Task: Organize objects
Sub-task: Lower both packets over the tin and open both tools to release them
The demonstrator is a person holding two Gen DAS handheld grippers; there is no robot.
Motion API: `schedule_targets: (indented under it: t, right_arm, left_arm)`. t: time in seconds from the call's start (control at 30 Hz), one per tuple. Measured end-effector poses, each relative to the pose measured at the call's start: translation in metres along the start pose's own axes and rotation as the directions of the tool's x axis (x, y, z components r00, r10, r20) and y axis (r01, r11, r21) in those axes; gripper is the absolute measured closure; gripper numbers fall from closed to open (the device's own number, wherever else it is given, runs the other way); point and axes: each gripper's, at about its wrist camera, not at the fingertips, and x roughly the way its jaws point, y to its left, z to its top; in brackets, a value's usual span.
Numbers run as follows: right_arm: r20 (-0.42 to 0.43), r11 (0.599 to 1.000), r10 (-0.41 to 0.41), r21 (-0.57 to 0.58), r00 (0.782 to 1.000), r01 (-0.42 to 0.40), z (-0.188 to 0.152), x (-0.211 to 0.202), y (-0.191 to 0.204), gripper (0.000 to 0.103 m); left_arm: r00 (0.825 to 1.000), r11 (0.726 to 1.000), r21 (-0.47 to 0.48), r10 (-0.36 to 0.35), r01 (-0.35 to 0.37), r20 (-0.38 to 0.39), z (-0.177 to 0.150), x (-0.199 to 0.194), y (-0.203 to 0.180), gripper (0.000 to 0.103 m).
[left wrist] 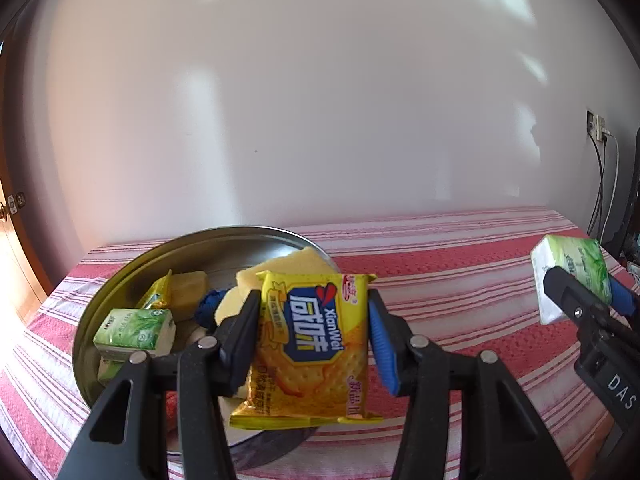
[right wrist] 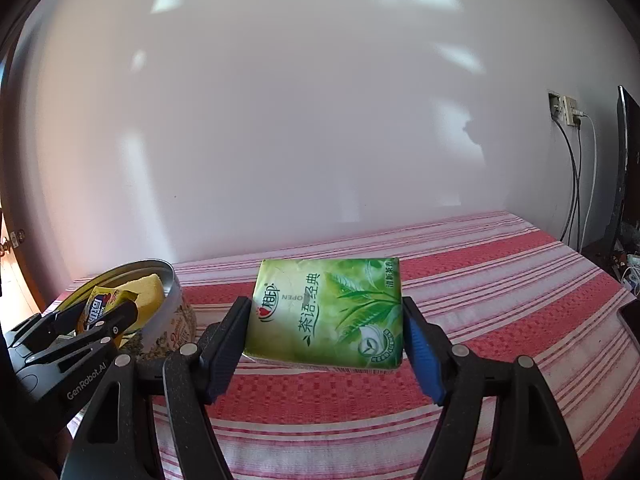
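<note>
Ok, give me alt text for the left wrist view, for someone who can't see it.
The left hand-held gripper holds a yellow cracker packet over a round metal tin of tissue packs and sponges on a red striped cloth. At right, the right hand-held gripper grips a green tissue pack.

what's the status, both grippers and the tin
Left gripper shut on cracker packet, over the tin. Right gripper shut on tissue pack, above the striped cloth. Nothing blocking.

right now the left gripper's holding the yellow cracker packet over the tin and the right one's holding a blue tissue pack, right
Nearly. The tissue pack in the right gripper is green, with a leaf print, not blue, as the right wrist view shows. The left gripper does hold the yellow cracker packet over the tin.
</note>
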Motion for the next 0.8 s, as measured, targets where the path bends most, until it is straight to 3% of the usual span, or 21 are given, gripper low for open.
schedule_targets:
  t: [0.37,0.8]
  right_arm:
    - [0.006,0.996,0.090,-0.012,0.996,-0.090,0.001,0.004,0.056,0.028]
    - [0.021,0.978,0.187,-0.094,0.982,-0.184,0.012,0.027,0.131,0.028]
  left_arm:
    - [0.999,0.998,0.055,0.032,-0.034,0.039,0.015,0.007,0.042,0.053]
    - [0.997,0.995,-0.063,0.075,-0.074,0.015,0.018,0.022,0.096,0.053]
